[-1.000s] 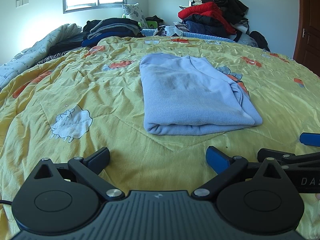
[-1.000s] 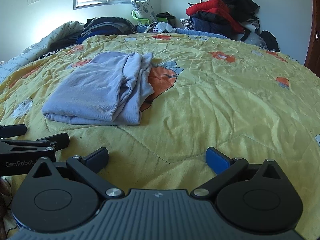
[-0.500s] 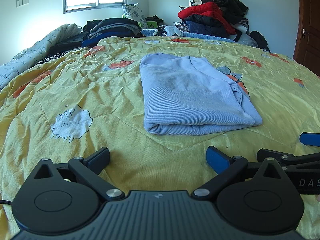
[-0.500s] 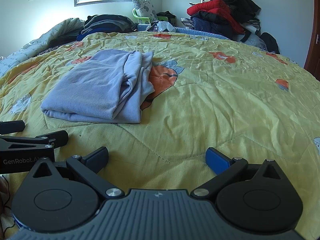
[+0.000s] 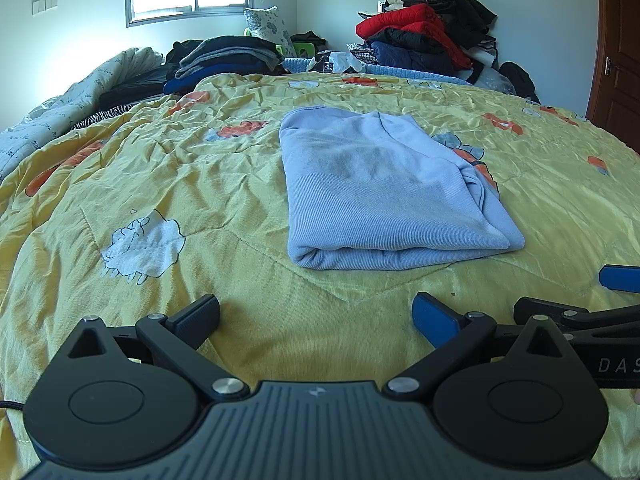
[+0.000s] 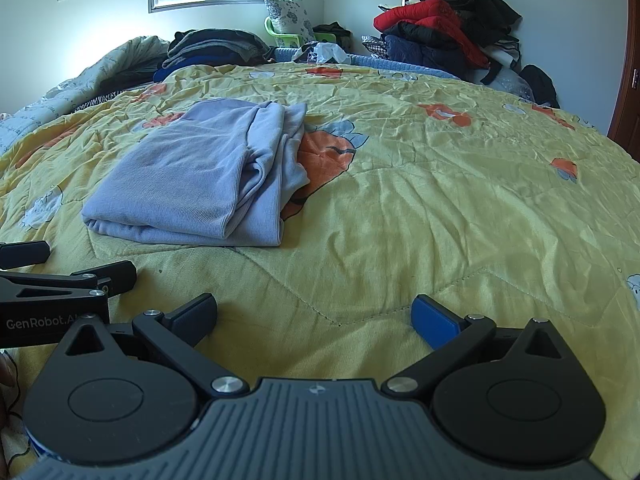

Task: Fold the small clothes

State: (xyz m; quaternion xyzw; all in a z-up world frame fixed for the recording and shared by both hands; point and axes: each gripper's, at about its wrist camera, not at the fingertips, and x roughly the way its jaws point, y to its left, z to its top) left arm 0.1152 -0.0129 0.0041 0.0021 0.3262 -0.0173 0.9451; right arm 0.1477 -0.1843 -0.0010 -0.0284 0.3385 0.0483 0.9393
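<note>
A blue top [image 5: 384,196] lies folded on the quilt [image 5: 160,184] at 12 o'clock. Both grippers, left [image 5: 316,312] and right [image 6: 314,314], gape wide, holding nothing. Folding looks finished.

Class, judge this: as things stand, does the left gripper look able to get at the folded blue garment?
Probably yes. The left gripper has open jaws, the folded blue garment lies straight ahead, and only bare yellow quilt lies between them.

Left gripper [image 5: 316,312] jaws wide apart, empty; right gripper [image 6: 314,312] same, level beside it.
</note>
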